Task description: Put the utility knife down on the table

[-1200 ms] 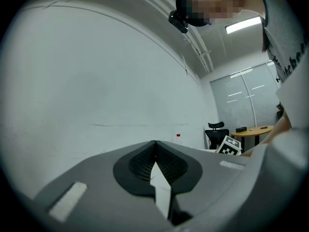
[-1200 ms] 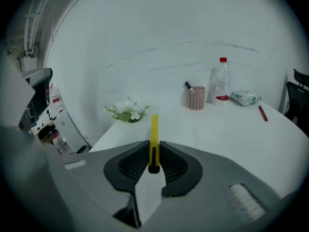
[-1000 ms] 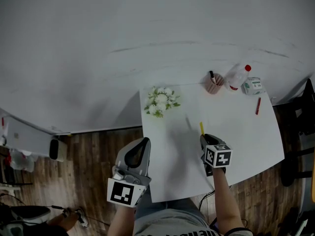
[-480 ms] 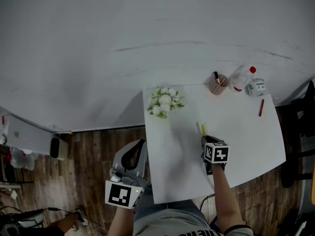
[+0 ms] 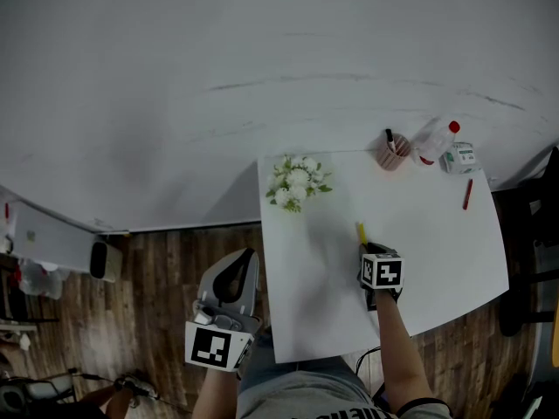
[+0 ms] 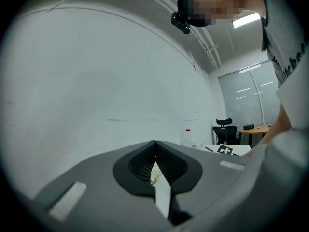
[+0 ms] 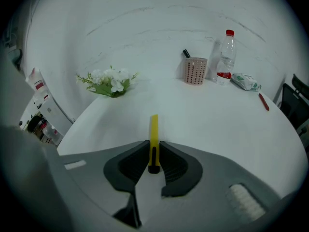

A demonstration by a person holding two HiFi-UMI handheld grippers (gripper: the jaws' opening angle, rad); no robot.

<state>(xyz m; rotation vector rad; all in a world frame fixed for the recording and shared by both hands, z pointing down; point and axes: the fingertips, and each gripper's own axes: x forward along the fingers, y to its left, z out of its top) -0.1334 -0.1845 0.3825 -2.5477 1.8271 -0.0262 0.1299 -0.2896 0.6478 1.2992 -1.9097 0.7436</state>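
A yellow utility knife (image 7: 153, 138) sticks forward out of my right gripper (image 7: 153, 164), whose jaws are shut on its rear end. In the head view the knife (image 5: 360, 232) points away over the white table (image 5: 437, 251), just ahead of the right gripper (image 5: 370, 250). I cannot tell whether the knife touches the tabletop. My left gripper (image 5: 229, 279) hangs off the table's left edge above the wooden floor. Its jaws are shut with nothing between them (image 6: 154, 151).
A bunch of white flowers (image 5: 295, 182) lies at the table's far left. At the far right stand a pink pen cup (image 5: 391, 155), a water bottle (image 5: 434, 140) and a tissue pack (image 5: 459, 158), with a red pen (image 5: 467, 193) nearby. A black chair (image 5: 534, 234) is beyond the right edge.
My right gripper with the knife has stayed over the table's middle with only a slight shift. The left gripper has dropped a little lower off the left edge.
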